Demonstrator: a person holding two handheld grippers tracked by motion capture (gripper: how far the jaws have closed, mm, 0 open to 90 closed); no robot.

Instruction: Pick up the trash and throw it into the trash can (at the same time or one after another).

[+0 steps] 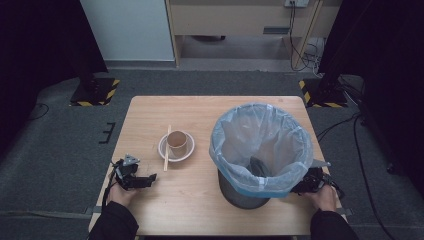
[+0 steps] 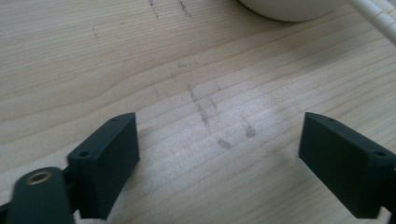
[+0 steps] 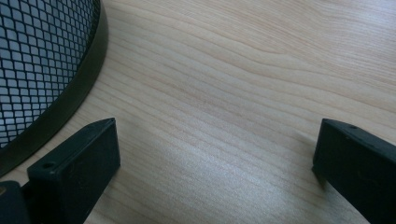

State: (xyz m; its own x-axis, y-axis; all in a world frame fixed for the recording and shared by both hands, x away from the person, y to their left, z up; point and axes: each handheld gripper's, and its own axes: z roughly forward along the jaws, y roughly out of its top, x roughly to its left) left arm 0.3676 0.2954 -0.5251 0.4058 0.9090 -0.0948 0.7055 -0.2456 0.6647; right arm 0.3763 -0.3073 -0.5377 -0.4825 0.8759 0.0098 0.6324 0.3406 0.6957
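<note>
Table (image 1: pixel 200 210) of pale wood carries all items under inspection. Left gripper (image 1: pixel 150 178) rests low at the near left of the table, held in the person's left hand (image 1: pixel 120 192); its jaws stand wide apart with nothing between them. The left gripper view confirms this: bare wood grain with faint grey scuff marks lies between the two black jaws, and the curved white edge of the saucer (image 2: pixel 289 10) and the end of a chopstick (image 2: pixel 378 18) appear at the top of that view, near but clear of the jaws.

The high view supplies what the gripper views lack: the saucer (image 1: pixel 164 150) sits at the table's centre-left, a brown paper cup (image 1: pixel 177 142) stands upright on it, and the chopstick (image 1: pixel 167 150) lies across the saucer's left rim, running roughly front to back.

Right gripper (image 1: pixel 307 184) sits at the near right edge of the table, just beside the waste bin (image 1: pixel 240 197), held in the right hand (image 1: pixel 326 197). In the high view the bin's pale blue liner bag (image 1: pixel 260 137) partly hides it. The right gripper view shows its jaws spread apart over bare wood, empty, with the bin's black mesh wall and base ring (image 3: pixel 56 102) close to one jaw; contact cannot be determined. A dark item lies inside the bin; its identity cannot be told.
</note>
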